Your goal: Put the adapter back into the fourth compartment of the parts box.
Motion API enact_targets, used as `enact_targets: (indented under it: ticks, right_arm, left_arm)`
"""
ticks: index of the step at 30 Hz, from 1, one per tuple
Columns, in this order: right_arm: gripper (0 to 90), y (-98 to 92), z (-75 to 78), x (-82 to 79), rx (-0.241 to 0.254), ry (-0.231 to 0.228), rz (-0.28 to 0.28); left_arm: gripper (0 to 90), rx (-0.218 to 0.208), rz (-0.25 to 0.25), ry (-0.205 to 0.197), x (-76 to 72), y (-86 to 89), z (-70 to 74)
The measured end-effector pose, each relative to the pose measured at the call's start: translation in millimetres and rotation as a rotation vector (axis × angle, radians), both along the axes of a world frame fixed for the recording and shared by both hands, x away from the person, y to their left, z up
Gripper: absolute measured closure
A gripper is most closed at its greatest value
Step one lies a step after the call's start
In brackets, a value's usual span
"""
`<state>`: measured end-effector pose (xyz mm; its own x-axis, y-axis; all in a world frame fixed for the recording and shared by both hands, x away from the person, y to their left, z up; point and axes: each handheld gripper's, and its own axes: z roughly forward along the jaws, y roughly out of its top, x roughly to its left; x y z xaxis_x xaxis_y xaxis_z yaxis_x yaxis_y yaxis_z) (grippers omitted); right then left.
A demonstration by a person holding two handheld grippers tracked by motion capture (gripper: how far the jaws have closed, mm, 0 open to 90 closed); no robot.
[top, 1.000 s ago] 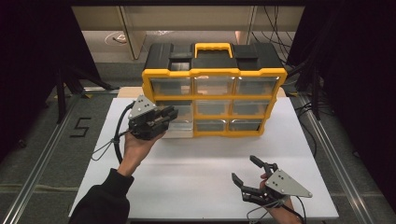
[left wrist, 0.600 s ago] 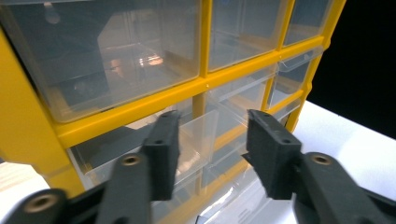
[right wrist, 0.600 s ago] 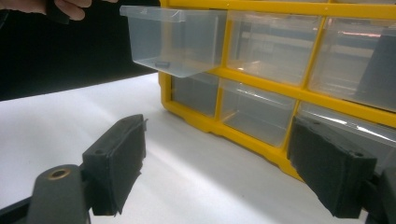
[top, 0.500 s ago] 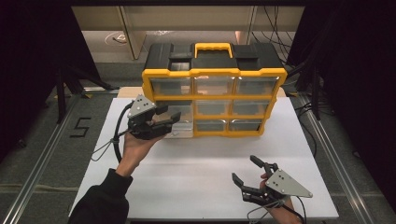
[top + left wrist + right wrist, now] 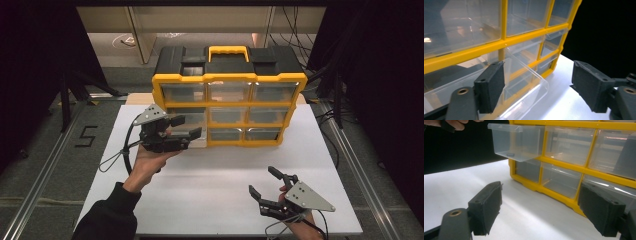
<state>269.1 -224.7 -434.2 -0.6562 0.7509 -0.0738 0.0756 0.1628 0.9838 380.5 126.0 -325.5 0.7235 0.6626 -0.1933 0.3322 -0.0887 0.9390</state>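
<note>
Two open hand-held grippers, left (image 5: 184, 127) and right (image 5: 263, 184), matte black pads, beside glossy yellow-framed organizer (image 5: 227, 80) with clear rectangular drawers.

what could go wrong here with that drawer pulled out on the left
1. The clear drawer sticks well out of the yellow organizer; pulled further it might slide free and drop to the white table.
2. The left gripper is open around the drawer's front, not clamped, so it may slip.
3. A small dark item inside could spill if the drawer tips.
</note>
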Motion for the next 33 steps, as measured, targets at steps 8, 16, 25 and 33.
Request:
enact_targets:
  ticks: [8, 16, 25, 33]
  right_arm:
    - [20.5, 0.0, 0.1, -0.2, 0.000, 0.000, 0.001]
    - [20.5, -0.3, 0.4, -0.4, -0.001, -0.001, 0.001]
    - [20.4, -0.2, 0.4, -0.7, -0.002, -0.002, 0.002]
    - [20.5, 0.0, 0.7, -0.9, 0.001, -0.003, 0.002]
  left_arm:
    - [19.3, -0.004, -0.043, -0.005, -5.6, -5.2, -2.8]
    - [16.8, -0.029, -0.081, -0.042, -12.3, -10.8, -4.9]
    - [16.7, -0.058, -0.123, -0.088, -21.6, -13.2, -7.4]
    - [17.0, -0.093, -0.127, -0.133, -30.6, -10.2, -12.2]
